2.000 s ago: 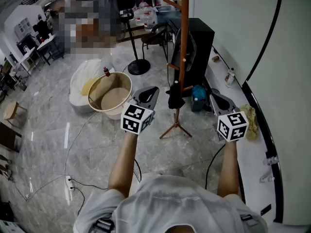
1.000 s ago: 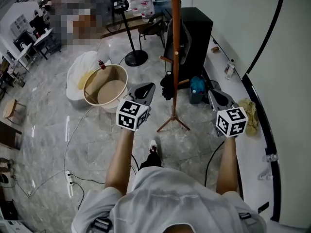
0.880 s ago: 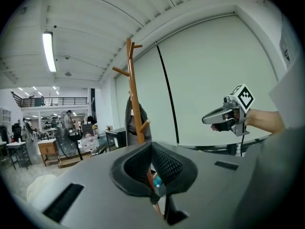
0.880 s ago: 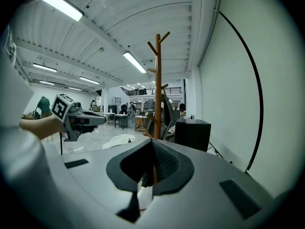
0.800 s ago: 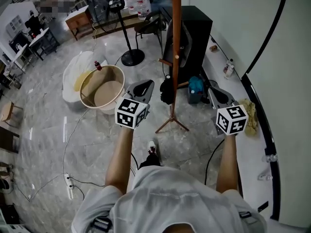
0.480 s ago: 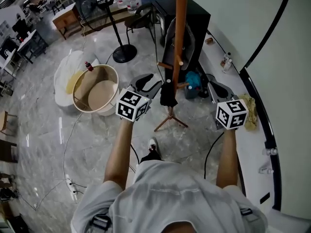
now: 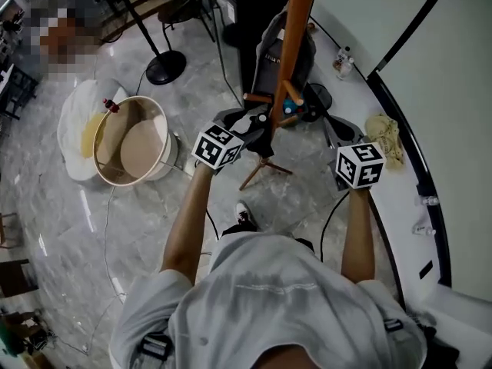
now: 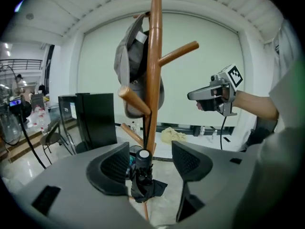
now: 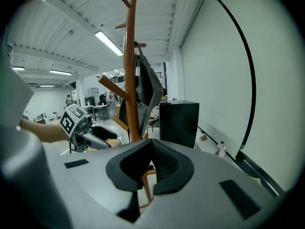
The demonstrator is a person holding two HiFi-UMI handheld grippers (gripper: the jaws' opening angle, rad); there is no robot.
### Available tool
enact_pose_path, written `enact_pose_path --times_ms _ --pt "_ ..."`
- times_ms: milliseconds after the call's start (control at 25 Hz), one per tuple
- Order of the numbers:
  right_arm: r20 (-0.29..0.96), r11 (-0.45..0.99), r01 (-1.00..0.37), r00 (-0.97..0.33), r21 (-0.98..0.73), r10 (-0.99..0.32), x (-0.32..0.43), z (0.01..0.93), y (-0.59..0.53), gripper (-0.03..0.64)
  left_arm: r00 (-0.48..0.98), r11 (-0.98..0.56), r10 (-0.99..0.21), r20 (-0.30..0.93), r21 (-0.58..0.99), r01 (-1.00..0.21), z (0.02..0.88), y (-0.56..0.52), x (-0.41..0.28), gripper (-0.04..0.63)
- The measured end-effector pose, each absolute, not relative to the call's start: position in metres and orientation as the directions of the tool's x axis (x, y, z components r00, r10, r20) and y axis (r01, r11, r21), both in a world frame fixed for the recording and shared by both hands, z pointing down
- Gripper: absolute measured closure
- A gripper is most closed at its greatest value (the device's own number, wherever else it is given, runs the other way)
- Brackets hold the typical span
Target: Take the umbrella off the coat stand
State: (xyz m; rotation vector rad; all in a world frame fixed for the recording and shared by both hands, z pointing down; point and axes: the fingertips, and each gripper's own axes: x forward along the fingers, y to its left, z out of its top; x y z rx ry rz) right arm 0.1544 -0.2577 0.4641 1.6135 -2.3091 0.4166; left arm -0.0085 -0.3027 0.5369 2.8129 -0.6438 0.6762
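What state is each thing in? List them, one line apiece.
Umbrella: folded, hanging on the coat stand, not gripped.
Coat stand: upright.
Grey bag: hanging high on the stand.
Left gripper: jaws opening, umbrella between them, untouched.
Right gripper: shut, empty.
Round tub: upright on the floor, open top.

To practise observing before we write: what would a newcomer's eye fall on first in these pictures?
The wooden coat stand fills the middle, a grey bag hanging high on it. Low on its pole hangs a folded black umbrella, untouched between the opening jaws of the left gripper.
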Motion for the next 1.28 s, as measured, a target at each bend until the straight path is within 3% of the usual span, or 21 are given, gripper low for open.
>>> enact_pose_path --times_ms 240,520,760,1040,1280 --pt "0.458 0.228 -0.971 -0.234 -0.069 -0.858 0.154 0.496 -0.273 0.595 0.800 -0.924 -0.222 0.558 0.141 -0.355 0.597 -0.318 -0.004 0.265" --pt "0.556 0.213 -0.972 -0.233 -0.101 -0.798 0.162 0.540 -0.269 0.594 0.731 -0.941 -0.093 0.675 0.181 -0.287 0.666 -0.319 0.013 0.217" --pt "0.560 0.232 -0.967 -0.249 -0.103 -0.790 0.175 0.550 -0.262 0.595 0.688 -0.922 -0.129 0.715 0.169 -0.348 0.706 -0.319 0.026 0.221" --pt "0.596 0.265 -0.963 -0.235 -0.039 -0.768 0.182 0.549 -0.269 0.595 0.710 -0.887 -0.222 0.668 0.164 -0.432 0.692 -0.328 0.019 0.327" --pt "0.525 0.283 -0.958 -0.262 -0.041 -0.810 0.190 0.518 -0.290 0.595 0.705 -0.859 -0.312 0.637 0.128 -0.495 0.665 -0.333 0.013 0.350"
